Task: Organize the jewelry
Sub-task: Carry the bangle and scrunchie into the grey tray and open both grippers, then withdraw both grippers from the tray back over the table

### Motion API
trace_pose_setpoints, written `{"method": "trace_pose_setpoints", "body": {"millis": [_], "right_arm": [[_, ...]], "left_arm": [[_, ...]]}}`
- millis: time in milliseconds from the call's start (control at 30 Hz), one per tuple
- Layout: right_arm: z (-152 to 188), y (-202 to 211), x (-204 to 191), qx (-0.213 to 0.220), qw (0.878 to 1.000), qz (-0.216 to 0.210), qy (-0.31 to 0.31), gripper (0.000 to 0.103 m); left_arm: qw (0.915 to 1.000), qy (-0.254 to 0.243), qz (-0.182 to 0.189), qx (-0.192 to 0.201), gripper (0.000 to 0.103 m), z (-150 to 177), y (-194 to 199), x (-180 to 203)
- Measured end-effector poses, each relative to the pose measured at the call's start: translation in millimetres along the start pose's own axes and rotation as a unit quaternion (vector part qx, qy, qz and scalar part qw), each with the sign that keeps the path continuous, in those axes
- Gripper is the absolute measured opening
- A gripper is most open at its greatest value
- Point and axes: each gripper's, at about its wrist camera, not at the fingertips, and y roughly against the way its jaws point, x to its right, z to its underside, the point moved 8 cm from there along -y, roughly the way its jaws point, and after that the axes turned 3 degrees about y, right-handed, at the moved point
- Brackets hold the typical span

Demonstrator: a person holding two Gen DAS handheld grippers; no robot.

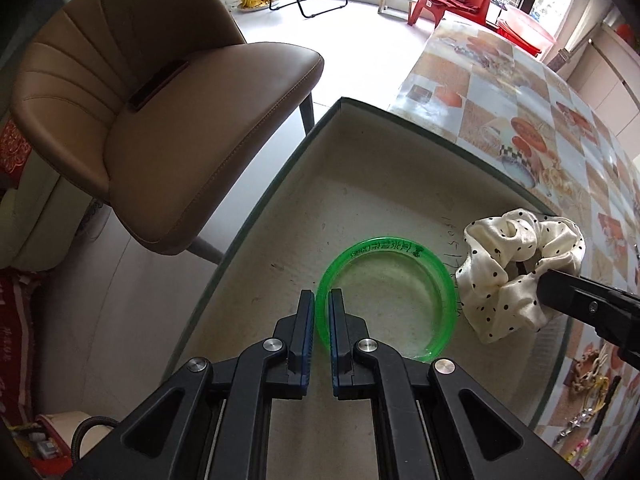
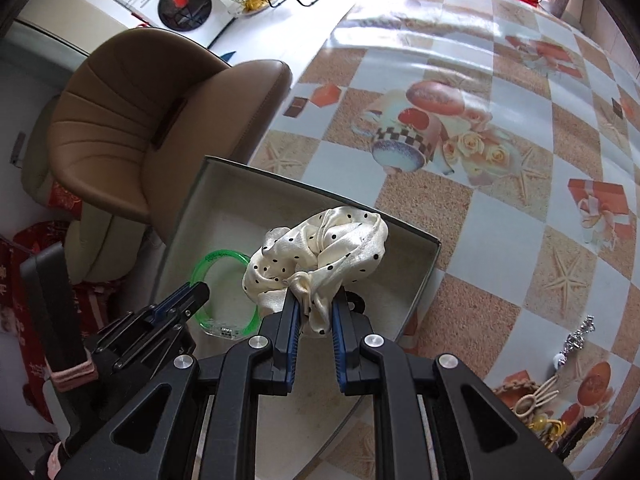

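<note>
A clear green bangle (image 1: 420, 268) hangs over the pale inside of a shallow open box (image 1: 340, 184), and my left gripper (image 1: 322, 300) is shut on its near rim. A cream scrunchie with black dots (image 2: 320, 256) is pinched in my right gripper (image 2: 314, 300), above the same box (image 2: 404, 276). In the left wrist view the scrunchie (image 1: 516, 272) sits just right of the bangle, with a black finger of the right gripper (image 1: 560, 292) reaching in from the right. In the right wrist view the bangle (image 2: 224, 292) and the left gripper (image 2: 192, 292) show at the lower left.
The box lies at the corner of a table with a checked, printed cloth (image 2: 500, 160). A brown padded chair (image 1: 160, 128) stands close beside the table edge. More hair clips and trinkets (image 2: 536, 404) lie on the cloth at the lower right.
</note>
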Motion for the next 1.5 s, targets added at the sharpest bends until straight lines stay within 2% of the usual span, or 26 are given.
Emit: {"method": "trace_pose_setpoints", "body": {"millis": [267, 333, 400, 500, 733, 1000, 1300, 1333, 1367, 1400, 1433, 1500], "right_arm": [[-5.9, -15.3, 6.3, -0.006, 1.000, 0.016, 0.006, 0.023], [-7.5, -17.2, 6.6, -0.010, 1.000, 0.016, 0.006, 0.031], [-8.6, -17.6, 6.4, -0.013, 1.000, 0.014, 0.006, 0.035], [-9.8, -12.0, 3.6, -0.005, 1.000, 0.011, 0.008, 0.047], [-10.6, 26.2, 2.1, 0.031, 0.999, -0.012, -0.001, 0.060], [16.0, 66.3, 20.4, 0.050, 0.998, -0.010, -0.023, 0.062], [65.4, 91.9, 55.1, 0.042, 0.997, 0.004, -0.060, 0.063], [70.4, 94.2, 60.0, 0.041, 0.997, 0.005, -0.067, 0.063], [74.4, 96.4, 64.3, 0.041, 0.996, 0.006, -0.073, 0.063], [78.6, 98.4, 68.7, 0.041, 0.996, 0.007, -0.079, 0.063], [84.6, 100.8, 72.7, 0.040, 0.996, 0.009, -0.084, 0.063], [93.0, 104.5, 80.2, 0.040, 0.995, 0.013, -0.090, 0.063]], "left_arm": [[0.9996, -0.018, -0.019, 0.007, 0.010, 2.8, 1.4, 3.0], [0.9997, -0.015, -0.021, 0.002, 0.010, 3.3, 2.0, 2.6], [0.9997, -0.011, -0.021, 0.001, 0.010, 3.3, 4.3, 1.8], [0.9998, -0.003, -0.020, 0.004, 0.010, 2.0, 9.0, -1.0], [0.9998, -0.006, -0.021, 0.001, 0.010, 6.4, 18.8, -3.7], [0.9998, -0.014, -0.011, 0.005, 0.010, 18.5, 38.6, 2.5], [0.9997, -0.023, 0.005, 0.003, 0.010, 33.8, 52.4, 4.3], [0.9997, -0.025, 0.006, 0.001, 0.013, 35.8, 54.0, 5.6], [0.9996, -0.026, 0.006, 0.000, 0.060, 37.3, 55.0, 6.8], [0.9996, -0.026, 0.005, -0.003, 0.095, 38.5, 56.2, 7.4], [0.9997, -0.021, -0.011, 0.010, 0.102, 38.1, 61.7, 5.8], [0.9993, -0.032, -0.010, 0.019, 0.103, 38.0, 68.7, 12.2]]}}
